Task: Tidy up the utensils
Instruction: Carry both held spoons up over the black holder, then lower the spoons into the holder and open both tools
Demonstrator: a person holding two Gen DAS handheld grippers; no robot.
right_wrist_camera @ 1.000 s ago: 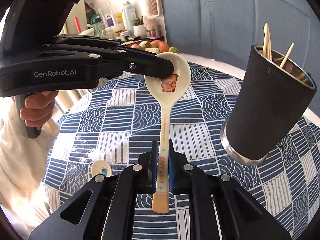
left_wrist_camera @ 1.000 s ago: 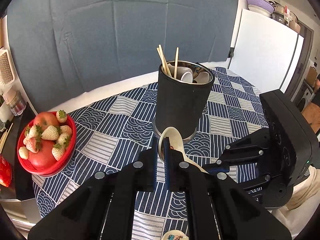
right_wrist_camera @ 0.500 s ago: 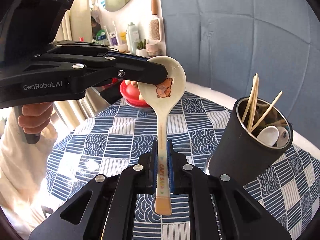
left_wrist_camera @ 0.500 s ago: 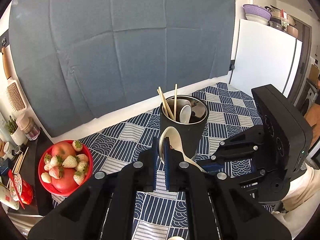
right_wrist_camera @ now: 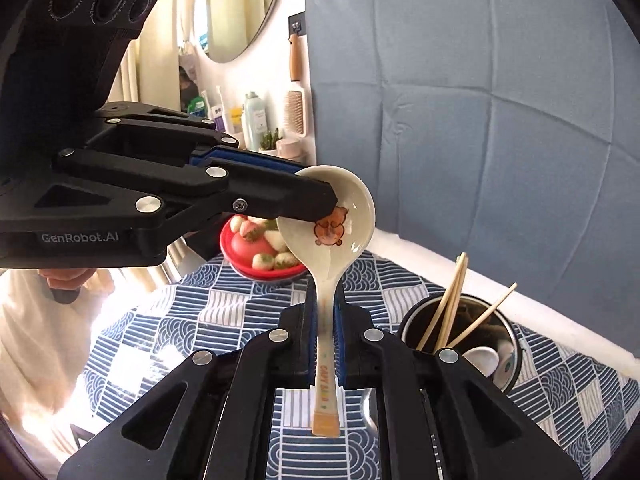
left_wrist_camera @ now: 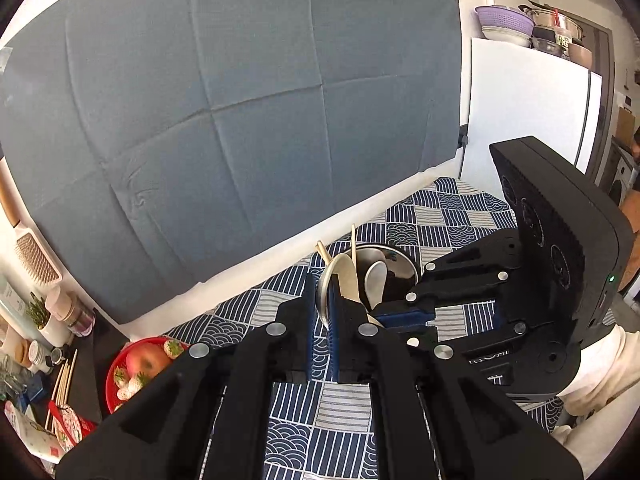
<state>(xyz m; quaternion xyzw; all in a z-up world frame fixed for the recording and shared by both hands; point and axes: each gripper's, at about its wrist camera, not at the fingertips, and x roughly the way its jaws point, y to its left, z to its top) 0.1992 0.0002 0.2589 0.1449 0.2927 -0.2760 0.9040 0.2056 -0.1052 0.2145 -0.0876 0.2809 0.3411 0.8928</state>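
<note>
At frame left, the left gripper (right_wrist_camera: 320,204) has its jaws closed on the bowl of the ceramic spoon (right_wrist_camera: 332,236). At centre, the right gripper (right_wrist_camera: 325,344) clamps its handle. Lower right stands the utensil holder (right_wrist_camera: 460,344) on the table (right_wrist_camera: 560,392).

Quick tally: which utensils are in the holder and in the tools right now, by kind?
Chopsticks in holder: 3
Loose spoons in holder: 2
Held spoon, gripped by left tool and right tool: 1
Total: 6
</note>
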